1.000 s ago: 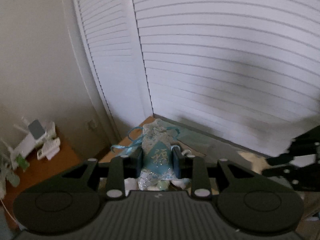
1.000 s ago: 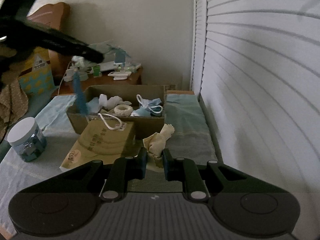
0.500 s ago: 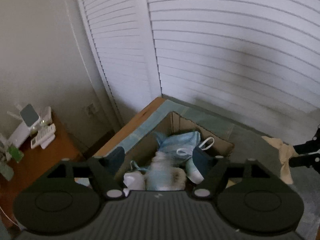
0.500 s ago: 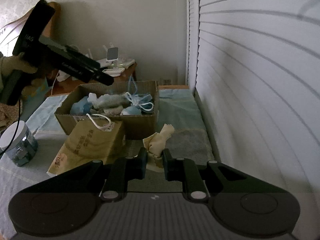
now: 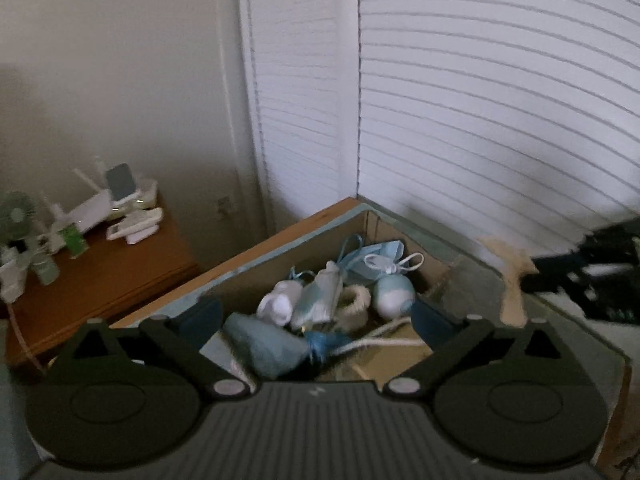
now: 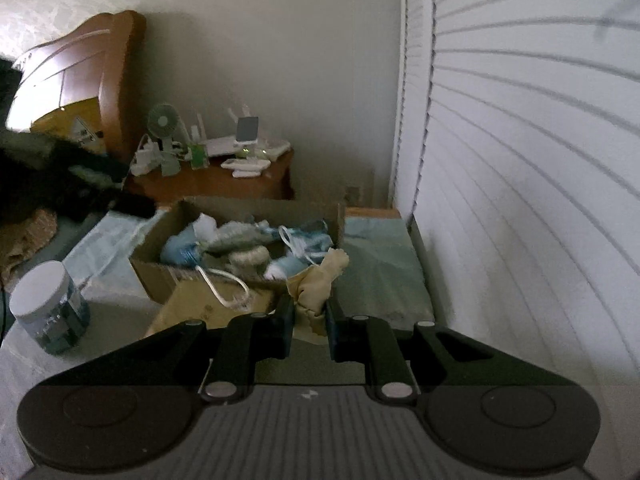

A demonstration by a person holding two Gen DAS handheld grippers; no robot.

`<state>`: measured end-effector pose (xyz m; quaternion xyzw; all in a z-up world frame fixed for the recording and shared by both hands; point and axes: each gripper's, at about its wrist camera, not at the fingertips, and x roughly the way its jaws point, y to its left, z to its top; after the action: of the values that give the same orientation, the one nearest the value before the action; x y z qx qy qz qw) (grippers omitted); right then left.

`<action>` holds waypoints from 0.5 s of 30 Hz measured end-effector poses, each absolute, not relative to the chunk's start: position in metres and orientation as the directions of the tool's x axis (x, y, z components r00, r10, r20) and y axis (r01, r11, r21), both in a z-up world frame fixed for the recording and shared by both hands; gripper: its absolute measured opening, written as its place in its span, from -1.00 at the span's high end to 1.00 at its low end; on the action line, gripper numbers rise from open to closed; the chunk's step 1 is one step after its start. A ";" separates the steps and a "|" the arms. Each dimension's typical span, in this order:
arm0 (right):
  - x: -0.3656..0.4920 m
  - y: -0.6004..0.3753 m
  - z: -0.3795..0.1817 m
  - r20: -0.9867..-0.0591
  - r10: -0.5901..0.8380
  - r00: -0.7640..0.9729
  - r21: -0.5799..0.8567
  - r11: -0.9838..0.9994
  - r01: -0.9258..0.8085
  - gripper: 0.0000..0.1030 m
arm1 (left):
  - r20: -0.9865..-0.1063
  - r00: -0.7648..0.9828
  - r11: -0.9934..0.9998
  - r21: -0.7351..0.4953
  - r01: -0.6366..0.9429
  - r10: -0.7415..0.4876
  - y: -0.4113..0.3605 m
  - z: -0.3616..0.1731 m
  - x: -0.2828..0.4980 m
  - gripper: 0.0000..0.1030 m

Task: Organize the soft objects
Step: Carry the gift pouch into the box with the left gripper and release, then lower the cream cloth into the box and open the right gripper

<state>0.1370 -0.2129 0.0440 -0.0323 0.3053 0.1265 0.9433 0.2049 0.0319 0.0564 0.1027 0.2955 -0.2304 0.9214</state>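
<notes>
Now crumpled beige cloth [image 6: 316, 286], gripper-pinched

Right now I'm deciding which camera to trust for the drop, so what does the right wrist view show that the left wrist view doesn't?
Only the right wrist view shows the right gripper shut on the beige cloth, the white-lidded jar and the wooden headboard.

Only the left wrist view shows the left gripper open above the box, holding nothing.

Both show the cardboard box of soft items, the blue face mask, the wooden side table with its small fan, and the white louvered doors.
</notes>
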 end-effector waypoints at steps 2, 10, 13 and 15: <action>0.142 -0.208 0.048 -0.577 0.236 0.782 0.020 0.961 -0.275 0.61 | -0.569 0.742 0.885 0.053 0.463 -0.355 0.037 0.056 0.183 -0.99; 0.175 -0.178 0.066 -0.561 0.316 0.765 0.016 0.928 -0.372 0.61 | -0.553 0.789 0.948 -0.006 0.318 -0.268 0.059 0.033 0.121 -0.99; 0.189 -0.159 0.070 -0.555 0.357 0.751 0.008 0.905 -0.424 0.61 | -0.516 0.836 0.975 0.005 0.221 -0.187 0.069 0.023 0.101 -0.99; 0.198 -0.145 0.071 -0.553 0.382 0.740 0.005 0.890 -0.455 0.61 | -0.527 0.837 0.983 0.021 0.184 -0.145 0.070 0.016 0.093 -0.99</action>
<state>0.1983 -0.1454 0.0709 -0.0651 0.2815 0.2248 0.9306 0.0928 0.0704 0.0161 0.0355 0.2719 -0.0860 0.9578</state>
